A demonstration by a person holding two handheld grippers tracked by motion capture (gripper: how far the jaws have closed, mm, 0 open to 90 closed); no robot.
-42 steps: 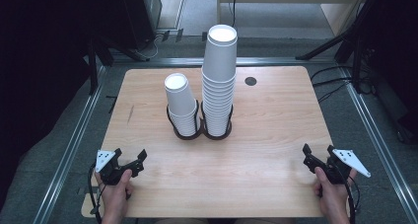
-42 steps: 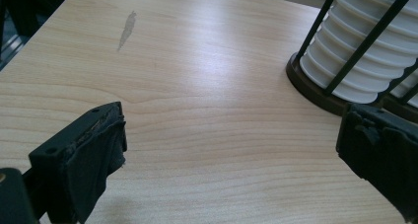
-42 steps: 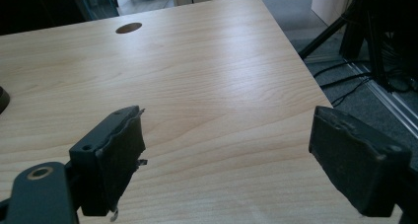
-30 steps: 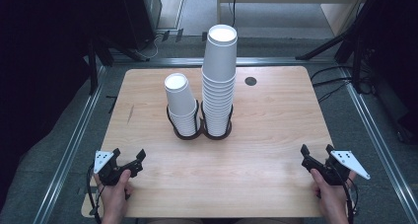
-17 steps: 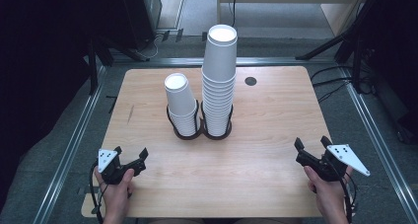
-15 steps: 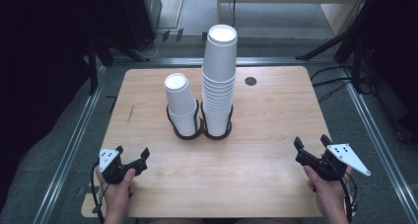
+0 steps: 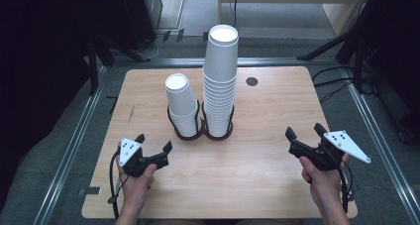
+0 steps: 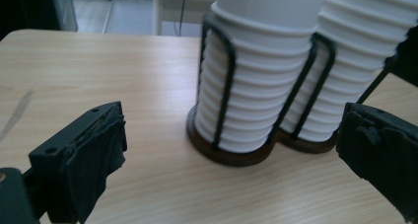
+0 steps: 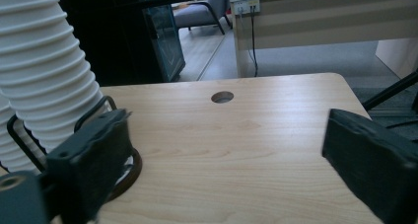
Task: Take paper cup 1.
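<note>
Two stacks of white paper cups are standing in a black wire holder (image 7: 200,134) near the table's (image 7: 277,185) middle: the short stack (image 7: 181,103) on the left, the tall stack (image 7: 219,81) on the right. The left gripper (image 7: 153,144) is hovering near the front left corner, jaws spread wide and holding nothing, cups ahead of them and well apart. The right gripper (image 7: 303,134) is sitting near the right edge, jaws likewise wide and empty, the tall stack (image 9: 44,71) off beside one jaw.
</note>
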